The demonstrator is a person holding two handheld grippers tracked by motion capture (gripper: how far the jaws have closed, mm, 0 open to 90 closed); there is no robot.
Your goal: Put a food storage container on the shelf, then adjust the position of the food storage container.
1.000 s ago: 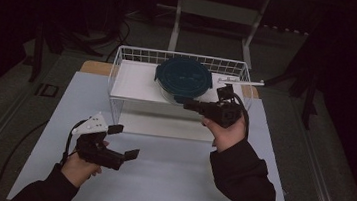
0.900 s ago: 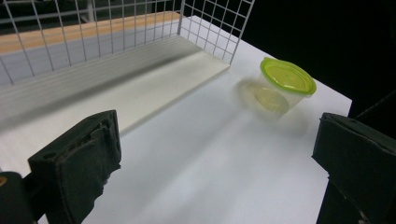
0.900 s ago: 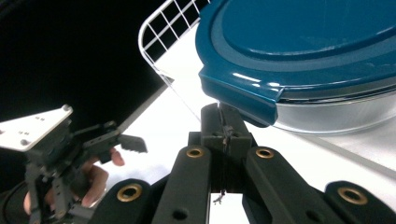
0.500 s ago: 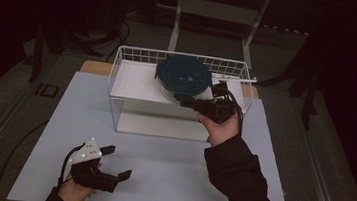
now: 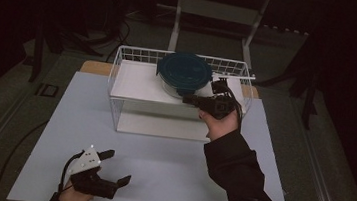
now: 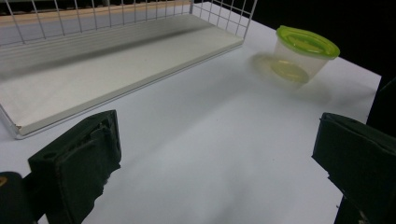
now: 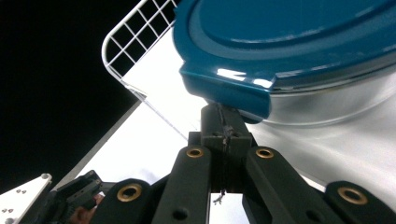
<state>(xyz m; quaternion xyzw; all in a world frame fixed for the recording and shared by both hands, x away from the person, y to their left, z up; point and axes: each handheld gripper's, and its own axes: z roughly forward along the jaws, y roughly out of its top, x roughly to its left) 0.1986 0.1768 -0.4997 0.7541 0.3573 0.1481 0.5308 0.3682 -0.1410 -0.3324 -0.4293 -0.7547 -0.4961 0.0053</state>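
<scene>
Working the teal-lidded glass container on the upper shelf of the white wire rack: the right gripper has its jaws pressed flat together, tips right at the container's near rim, at about 5 o'clock on the lid as the high view has it. From the gripper, the container lies toward 10–11 o'clock, just ahead of the tips; whether the jaws pinch the lid's tab or merely butt under it cannot be told. The right gripper view gives the closest look: the closed jaws run straight up to the underside of the lid's protruding tab, with the clear glass wall off to 3 o'clock and the rack's wire edge at 10 o'clock. The container is round, so no long axis to align with; the tab is the only feature that sets approach direction, and it faces the right hand. Right hand is clearly the nearer; the left gripper sits low at the desk's 7 o'clock corner, well apart from the rack, jaws spread wide and holding nothing. The left gripper view adds a small clear tub with a green lid standing on the desk beyond the rack's lower shelf board, toward 1 o'clock from those jaws. Judgement: any next push or pull on the container depends on the tab contact holding; slip off the tab looks the likeliest fault.
</scene>
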